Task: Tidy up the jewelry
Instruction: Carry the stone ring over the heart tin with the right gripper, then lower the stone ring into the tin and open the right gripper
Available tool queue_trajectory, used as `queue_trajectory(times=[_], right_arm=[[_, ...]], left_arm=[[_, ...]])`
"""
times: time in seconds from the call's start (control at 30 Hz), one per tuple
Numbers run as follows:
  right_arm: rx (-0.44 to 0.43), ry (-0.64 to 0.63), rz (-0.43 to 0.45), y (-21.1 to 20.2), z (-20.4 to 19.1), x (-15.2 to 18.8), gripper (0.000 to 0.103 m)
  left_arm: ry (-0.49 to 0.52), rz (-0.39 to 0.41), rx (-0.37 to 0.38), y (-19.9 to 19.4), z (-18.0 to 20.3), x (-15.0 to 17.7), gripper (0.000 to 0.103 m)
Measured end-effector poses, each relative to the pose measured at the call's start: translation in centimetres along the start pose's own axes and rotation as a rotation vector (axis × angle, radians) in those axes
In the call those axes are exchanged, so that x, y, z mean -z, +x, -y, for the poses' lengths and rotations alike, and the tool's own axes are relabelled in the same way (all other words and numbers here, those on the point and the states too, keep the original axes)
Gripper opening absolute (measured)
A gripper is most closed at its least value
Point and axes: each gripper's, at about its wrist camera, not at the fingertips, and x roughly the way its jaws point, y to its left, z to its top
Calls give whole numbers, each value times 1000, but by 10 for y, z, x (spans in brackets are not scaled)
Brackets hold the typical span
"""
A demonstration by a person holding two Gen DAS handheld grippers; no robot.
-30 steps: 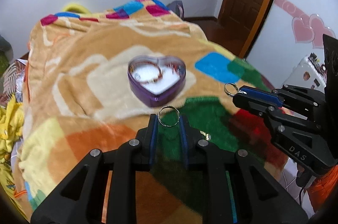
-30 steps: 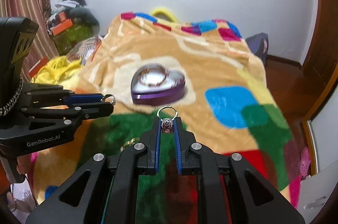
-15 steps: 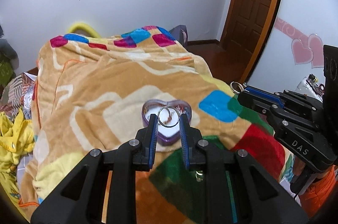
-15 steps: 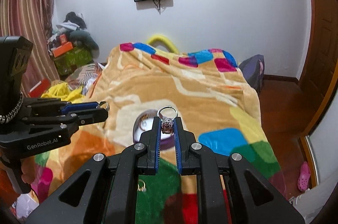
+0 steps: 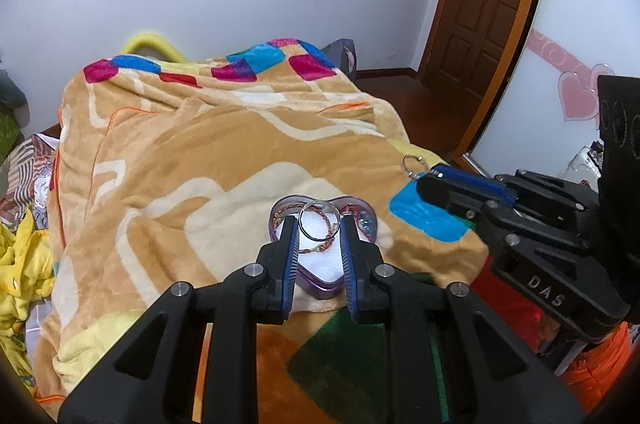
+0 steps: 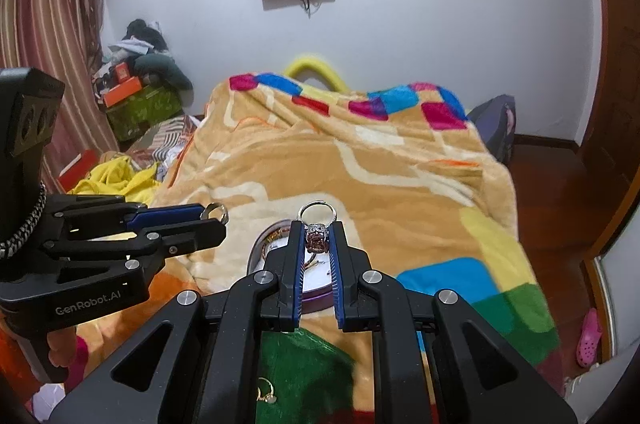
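My left gripper (image 5: 319, 223) is shut on a plain silver ring (image 5: 318, 221), held upright over the purple heart-shaped tin (image 5: 320, 289). The tin lies open on the blanket (image 5: 192, 160), with a beaded bracelet (image 5: 320, 246) on its white lining. My right gripper (image 6: 317, 229) is shut on a silver ring with a brownish stone (image 6: 317, 238), above the near side of the tin (image 6: 256, 254). In the left wrist view the right gripper (image 5: 418, 176) shows at the right with its ring (image 5: 411, 163). The left gripper (image 6: 218, 218) comes in from the left of the right wrist view.
A small gold piece of jewelry (image 6: 266, 394) lies on the blanket's green patch near me. Yellow clothes (image 6: 108, 180) and boxes (image 6: 136, 100) crowd the left side of the bed. A wooden door (image 5: 484, 4) and bare floor (image 6: 556, 200) are on the right.
Both grippers, each still holding its ring, have risen and come closer to the heart tin. Their fingertips now overlap the tin instead of sitting short of it.
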Motion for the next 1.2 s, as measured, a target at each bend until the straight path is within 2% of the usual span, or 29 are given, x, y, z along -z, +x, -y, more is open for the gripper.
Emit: queue_trajectory(times=[0.17, 0.4, 0.57, 1.0, 1.2], right_arm=[[-30, 7, -61, 22, 4, 8, 11], [-43, -5, -126, 43, 6, 13, 11], [-44, -20, -156, 53, 7, 13, 11], [-11, -65, -211, 63, 0, 14, 14], [-1, -71, -189, 47, -2, 8, 15]], left_arm=[[-20, -32, -5, 20, -9, 0, 20], [-62, -101, 39, 47, -21, 0, 20], [-57, -136, 43, 61, -20, 4, 20], [-30, -141, 35, 58, -16, 3, 20], [-7, -110, 20, 38, -11, 3, 20]])
